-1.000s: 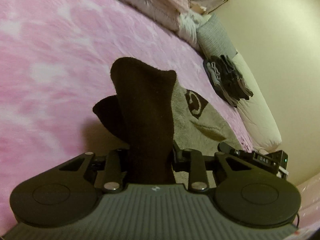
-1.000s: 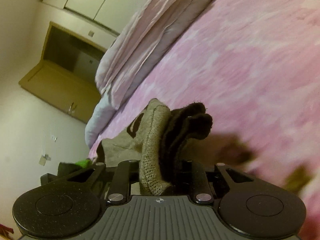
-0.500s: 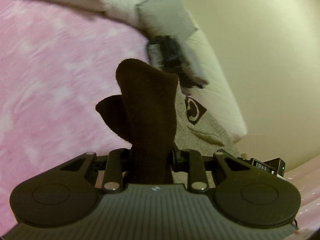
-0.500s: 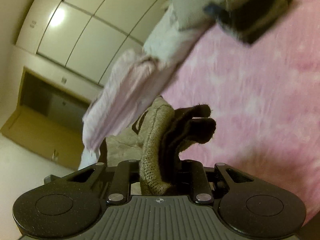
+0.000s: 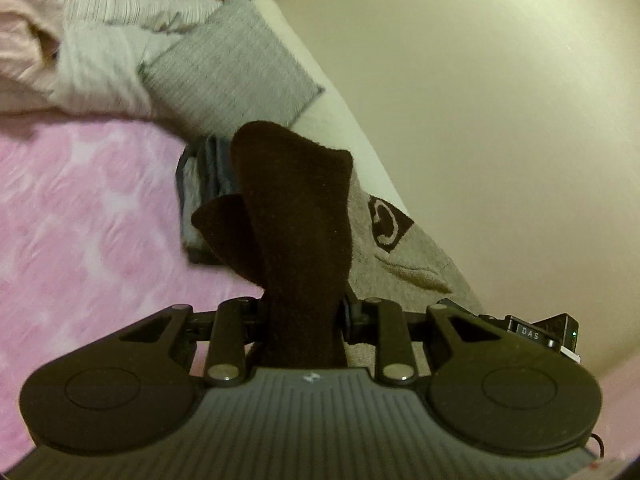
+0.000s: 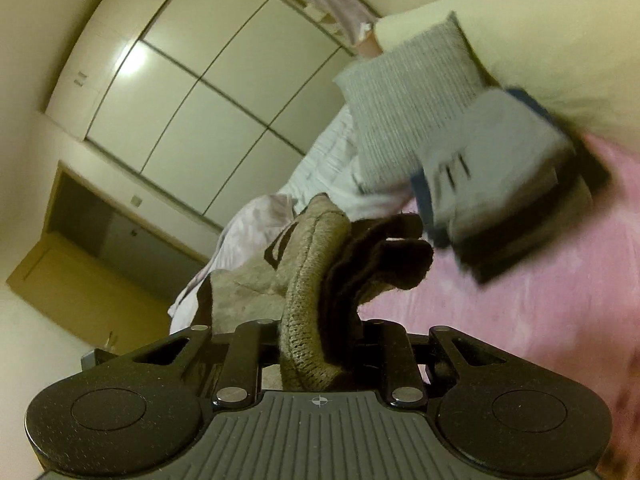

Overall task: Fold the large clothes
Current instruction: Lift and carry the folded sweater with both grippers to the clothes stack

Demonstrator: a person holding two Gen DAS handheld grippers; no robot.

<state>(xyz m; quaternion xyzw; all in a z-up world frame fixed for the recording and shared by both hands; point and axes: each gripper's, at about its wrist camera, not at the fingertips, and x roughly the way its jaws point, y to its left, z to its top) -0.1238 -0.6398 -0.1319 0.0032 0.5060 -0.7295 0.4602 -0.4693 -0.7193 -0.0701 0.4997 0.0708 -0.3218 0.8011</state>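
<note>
A beige knit sweater (image 5: 404,256) with dark brown trim and a brown logo patch is held up between both grippers above the pink bed (image 5: 80,220). My left gripper (image 5: 304,312) is shut on a dark brown part of it that stands up between the jaws. My right gripper (image 6: 320,340) is shut on a bunched beige and brown edge of the sweater (image 6: 312,280). The fingertips of both are hidden by the fabric.
A folded stack of grey and dark clothes (image 6: 500,188) lies on the pink blanket, close ahead. Behind it are a grey pillow (image 5: 232,68), a cream bolster (image 5: 344,128) and pale bedding (image 5: 100,40). A wall (image 5: 500,120) and cupboard doors (image 6: 192,92) lie beyond.
Both grippers have swung with the sweater toward the head of the bed. The folded stack and grey pillow now appear much nearer; the hold on the sweater is unchanged.
</note>
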